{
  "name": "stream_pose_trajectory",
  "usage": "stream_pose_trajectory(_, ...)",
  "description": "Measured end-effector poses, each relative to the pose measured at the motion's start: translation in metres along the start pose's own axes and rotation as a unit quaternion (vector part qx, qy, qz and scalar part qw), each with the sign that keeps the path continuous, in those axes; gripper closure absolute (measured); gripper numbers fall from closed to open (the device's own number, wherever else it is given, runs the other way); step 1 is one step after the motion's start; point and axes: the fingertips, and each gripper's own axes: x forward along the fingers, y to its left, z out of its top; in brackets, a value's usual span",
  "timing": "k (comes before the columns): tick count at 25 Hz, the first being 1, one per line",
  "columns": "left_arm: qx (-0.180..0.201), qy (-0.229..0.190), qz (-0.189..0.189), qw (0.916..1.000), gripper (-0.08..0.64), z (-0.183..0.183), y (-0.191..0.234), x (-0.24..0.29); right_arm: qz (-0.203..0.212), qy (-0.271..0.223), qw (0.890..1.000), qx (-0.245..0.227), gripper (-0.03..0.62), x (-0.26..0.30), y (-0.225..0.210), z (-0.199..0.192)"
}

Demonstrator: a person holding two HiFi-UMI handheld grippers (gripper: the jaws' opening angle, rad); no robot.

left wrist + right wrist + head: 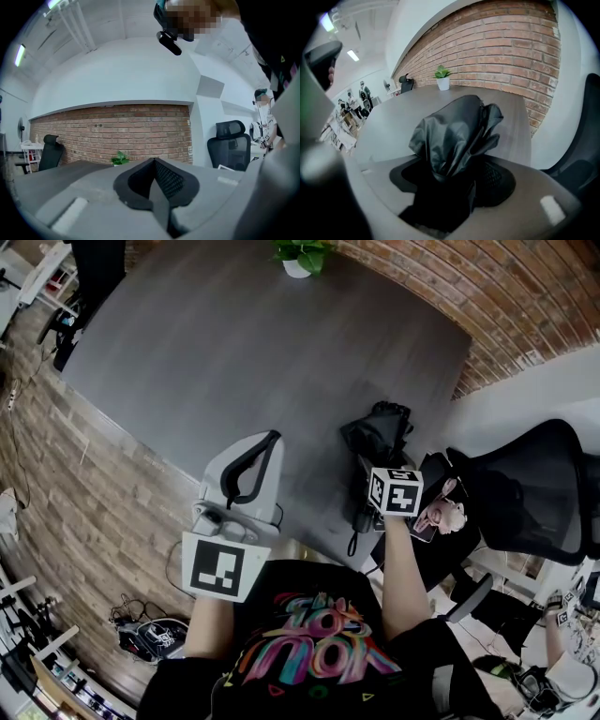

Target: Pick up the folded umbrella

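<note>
The folded umbrella [377, 437], black with bunched shiny fabric, lies at the right edge of the grey table [262, 352]. In the right gripper view the umbrella [454, 126] fills the gap between the two jaws and sticks out past them. My right gripper [457, 164] is shut on it; in the head view the right gripper [373, 479] is mostly hidden under its marker cube. My left gripper [271, 438] hovers over the table's near edge, well left of the umbrella. The left gripper [153, 161] is shut, pads together and nothing between them.
A potted plant [302, 257] stands at the table's far edge. A black mesh office chair [539, 488] sits just right of the umbrella, beside the table's right edge. A brick wall [469, 287] runs behind. Cables lie on the wooden floor [84, 512] at left.
</note>
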Motion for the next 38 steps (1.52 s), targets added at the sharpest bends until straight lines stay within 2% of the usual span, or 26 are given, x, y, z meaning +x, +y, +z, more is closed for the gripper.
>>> stream_pose_trajectory(3,0.002,-0.005,0.005,1.0000,0.558,0.003,0.003,-0.002,0.011,-0.001,1.000,0.005,0.323,-0.002,0.005,0.000)
stream_pose_trajectory(10,0.004,-0.010,0.019,0.9998,0.558,0.009,0.008,-0.013,0.032,-0.010,0.999,-0.001,0.333,-0.008,0.022,0.007)
stream_pose_trajectory(20,0.010,-0.030,0.035,0.9989,0.558,0.023,0.008,-0.034,0.074,-0.084,0.994,0.001,0.333,-0.047,0.053,0.049)
stream_pose_trajectory(28,0.020,-0.056,0.045,0.9973,0.558,0.043,0.000,-0.050,0.108,-0.159,0.981,-0.019,0.333,-0.092,0.078,0.087)
stream_pose_trajectory(38,0.031,-0.078,0.056,0.9949,0.558,0.064,0.000,-0.063,0.153,-0.241,0.957,-0.053,0.333,-0.156,0.114,0.129)
